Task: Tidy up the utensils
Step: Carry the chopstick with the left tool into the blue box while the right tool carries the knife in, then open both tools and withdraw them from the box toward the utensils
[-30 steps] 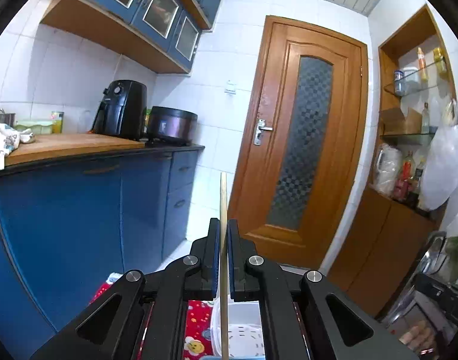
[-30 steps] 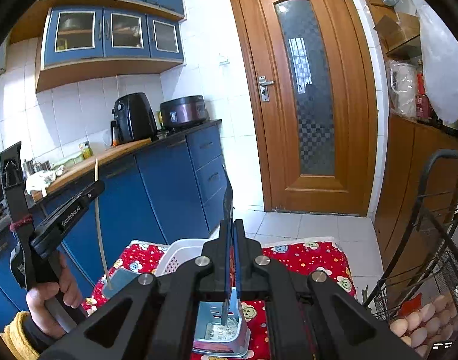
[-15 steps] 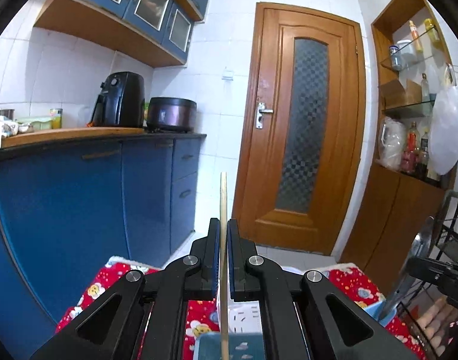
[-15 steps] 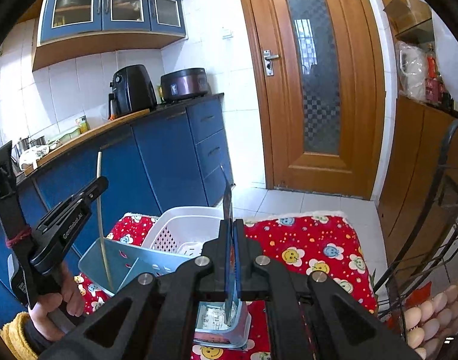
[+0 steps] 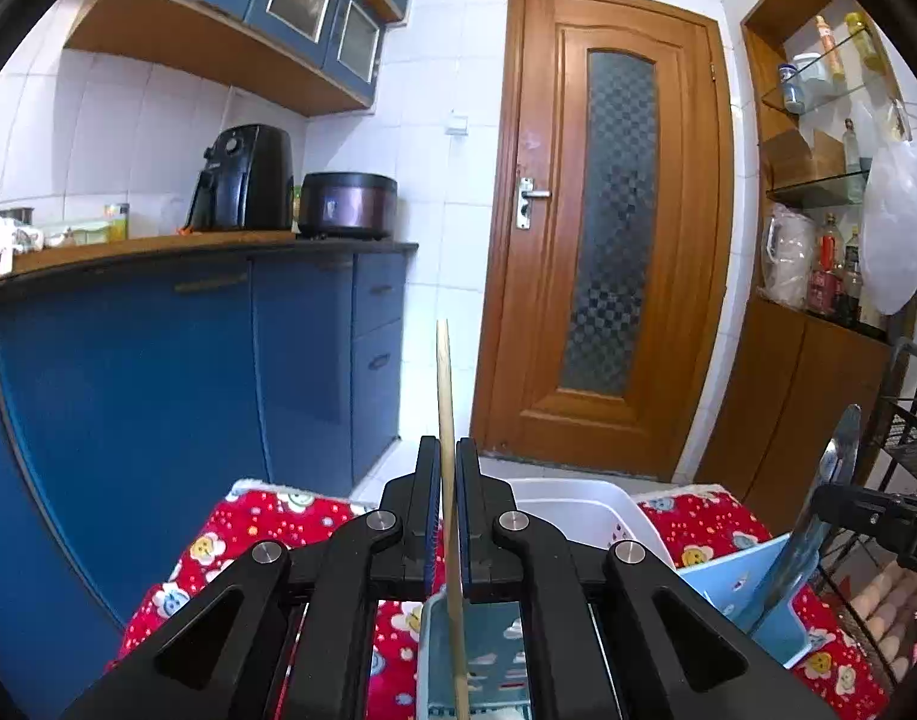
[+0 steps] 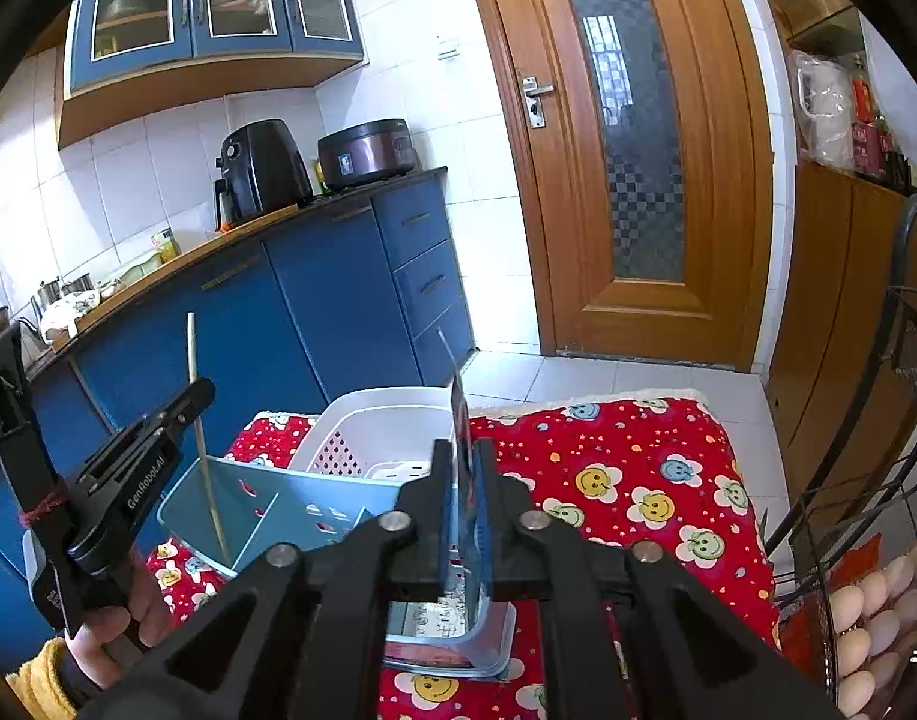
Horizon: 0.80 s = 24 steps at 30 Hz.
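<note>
The white basket [image 6: 392,426] stands just behind the blue caddy [image 6: 290,510]; red cloth [image 6: 638,468] to the right lies bare.

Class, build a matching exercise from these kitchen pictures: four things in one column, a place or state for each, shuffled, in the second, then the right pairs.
1 chopstick
2 air fryer
3 white basket
4 eggs

A on the wooden counter
B in the wire rack, at right
C upright, clamped in the left tool
D on the red cloth, behind the blue caddy

Pairs: 1-C, 2-A, 3-D, 4-B
</note>
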Available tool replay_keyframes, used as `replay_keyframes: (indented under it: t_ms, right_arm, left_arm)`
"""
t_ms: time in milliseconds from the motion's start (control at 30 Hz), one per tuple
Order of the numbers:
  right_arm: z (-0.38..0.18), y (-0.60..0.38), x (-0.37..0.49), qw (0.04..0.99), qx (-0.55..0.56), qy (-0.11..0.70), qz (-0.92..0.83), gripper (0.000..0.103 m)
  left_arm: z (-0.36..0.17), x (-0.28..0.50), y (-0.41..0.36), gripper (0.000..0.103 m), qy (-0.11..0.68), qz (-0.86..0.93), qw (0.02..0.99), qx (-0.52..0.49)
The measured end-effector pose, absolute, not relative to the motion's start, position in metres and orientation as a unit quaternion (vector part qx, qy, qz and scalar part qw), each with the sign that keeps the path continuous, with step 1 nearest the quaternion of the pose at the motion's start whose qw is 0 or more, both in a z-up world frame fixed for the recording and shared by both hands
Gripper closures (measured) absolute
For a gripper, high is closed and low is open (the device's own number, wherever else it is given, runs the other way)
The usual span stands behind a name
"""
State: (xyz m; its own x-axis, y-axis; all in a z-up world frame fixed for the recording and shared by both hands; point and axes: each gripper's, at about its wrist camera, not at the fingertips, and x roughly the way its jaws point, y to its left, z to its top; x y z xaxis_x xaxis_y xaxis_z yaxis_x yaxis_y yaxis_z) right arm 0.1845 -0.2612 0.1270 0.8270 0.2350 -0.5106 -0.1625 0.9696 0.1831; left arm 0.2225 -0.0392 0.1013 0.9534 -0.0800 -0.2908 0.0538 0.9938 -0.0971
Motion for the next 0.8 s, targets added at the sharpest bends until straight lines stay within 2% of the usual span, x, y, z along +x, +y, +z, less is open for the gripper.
replay_keyframes:
  t_ms: [67,200,300,367,800]
  right_arm:
    - [0.129,-0.261,0.183,0.954,0.069,0.273,0.105,0.079]
    - [0.134,-0.26,0.177,0.956,0.072,0.265,0.106,0.074]
    - [0.138,-0.261,0.173,0.957,0.077,0.259,0.106,0.071]
    - [0.14,-0.263,0.17,0.958,0.081,0.254,0.105,0.07]
    - [0.147,-0.277,0.142,0.959,0.103,0.245,0.096,0.069]
  left_arm:
    - [0.101,0.222,-0.039,0.098,0.155,-0.038,0.986,-0.043]
    - [0.099,0.221,-0.041,0.089,0.17,-0.052,0.983,-0.041]
    - [0.1,0.216,-0.041,0.076,0.172,-0.052,0.983,-0.036]
    - [0.101,0.212,-0.04,0.064,0.17,-0.053,0.983,-0.034]
    - [0.12,0.184,-0.028,0.058,0.197,-0.073,0.977,-0.036]
